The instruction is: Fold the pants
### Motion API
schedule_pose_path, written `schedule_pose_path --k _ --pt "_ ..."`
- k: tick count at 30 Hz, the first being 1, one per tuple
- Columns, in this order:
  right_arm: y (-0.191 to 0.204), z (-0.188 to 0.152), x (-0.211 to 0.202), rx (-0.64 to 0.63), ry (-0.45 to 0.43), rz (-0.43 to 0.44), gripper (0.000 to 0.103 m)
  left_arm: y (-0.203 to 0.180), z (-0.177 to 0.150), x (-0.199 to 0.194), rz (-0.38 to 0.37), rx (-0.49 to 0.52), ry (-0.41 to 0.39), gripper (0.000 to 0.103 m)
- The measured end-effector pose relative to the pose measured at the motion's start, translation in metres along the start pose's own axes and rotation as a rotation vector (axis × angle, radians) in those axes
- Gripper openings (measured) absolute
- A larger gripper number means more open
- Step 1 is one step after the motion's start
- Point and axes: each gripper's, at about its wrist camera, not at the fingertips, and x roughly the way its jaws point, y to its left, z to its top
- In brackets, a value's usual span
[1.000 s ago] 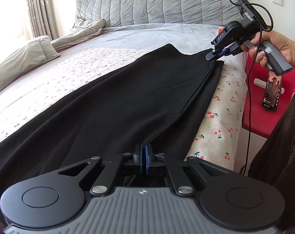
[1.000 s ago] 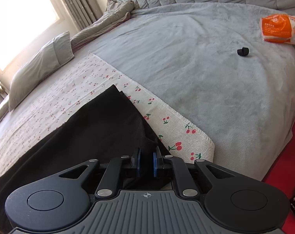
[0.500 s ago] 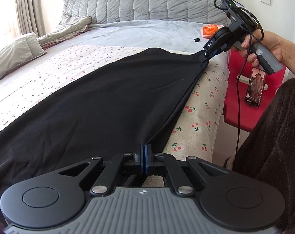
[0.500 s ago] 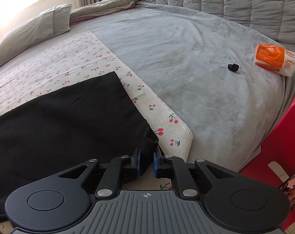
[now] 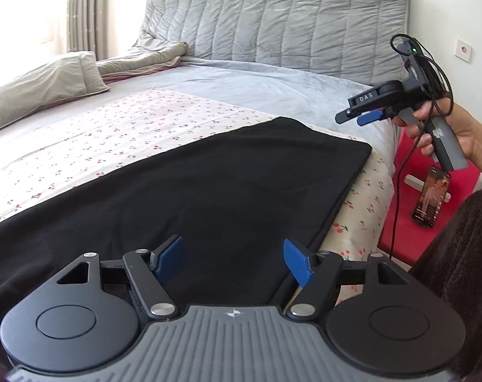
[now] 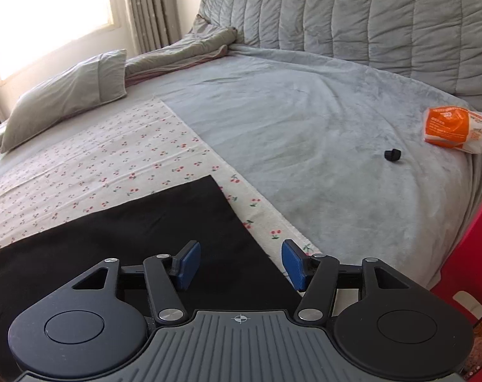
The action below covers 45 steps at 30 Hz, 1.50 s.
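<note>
Left wrist view
- Left gripper (image 5: 233,262): jaws spread wide apart, nothing between the blue pads (image 5: 296,264); it hangs just above the near edge of the pants.
- Pants (image 5: 193,197): black, lying flat on the cherry-print cloth (image 5: 113,140) that covers the near part of the bed (image 5: 272,86). The right-hand edge runs close to the side of the bed; the far corner lies flat, below the right gripper.
- Right gripper (image 5: 357,117): held in the person's right hand (image 5: 444,127), raised above the far corner of the pants and clear of the fabric; seen side-on here, so the jaw gap cannot be read from this view.
- Surroundings: grey quilted headboard (image 5: 288,25), grey pillow (image 5: 43,86) at left, red stool (image 5: 409,222) beside the bed with a phone (image 5: 430,197) on it.

Right wrist view
- Right gripper (image 6: 241,267): jaws apart, holding nothing; it sits above the corner of the pants (image 6: 129,238).
- Pants: one straight edge runs diagonally from the far corner toward the right pad; cherry-print cloth (image 6: 97,165) shows past that edge.
- Bed (image 6: 320,146): grey blanket with an orange packet (image 6: 452,129) near the right edge and a small black object (image 6: 393,155) near it, both well apart from the pants.
- Background: pillow (image 6: 69,95), headboard (image 6: 368,16), curtain (image 6: 152,9) beside a bright window.
</note>
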Motion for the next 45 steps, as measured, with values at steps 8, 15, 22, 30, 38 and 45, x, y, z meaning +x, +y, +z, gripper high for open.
schedule_pose_path --k 8,15,22,30,38,45 --pt "0.068 -0.004 -0.002 -0.140 0.010 0.138 0.079 0.032 0.001 -0.021 0.239 -0.115 -0.015 0.103" --pt "0.143 -0.021 -0.006 -0.277 0.037 0.314 0.086 0.073 -0.017 -0.049 0.449 -0.245 0.066 0.103" --pt "0.213 -0.049 -0.016 -0.392 0.071 0.481 0.088 0.109 -0.047 -0.090 0.596 -0.373 0.097 0.103" --pt "0.273 -0.083 -0.025 -0.477 0.104 0.617 0.089 0.134 -0.071 -0.130 0.731 -0.467 0.110 0.103" --pt "0.317 -0.117 -0.043 -0.616 0.090 0.731 0.089 0.152 -0.095 -0.174 0.869 -0.617 0.077 0.103" --pt "0.345 -0.147 -0.065 -0.750 0.057 0.845 0.089 0.175 -0.122 -0.231 0.995 -0.834 -0.042 0.101"
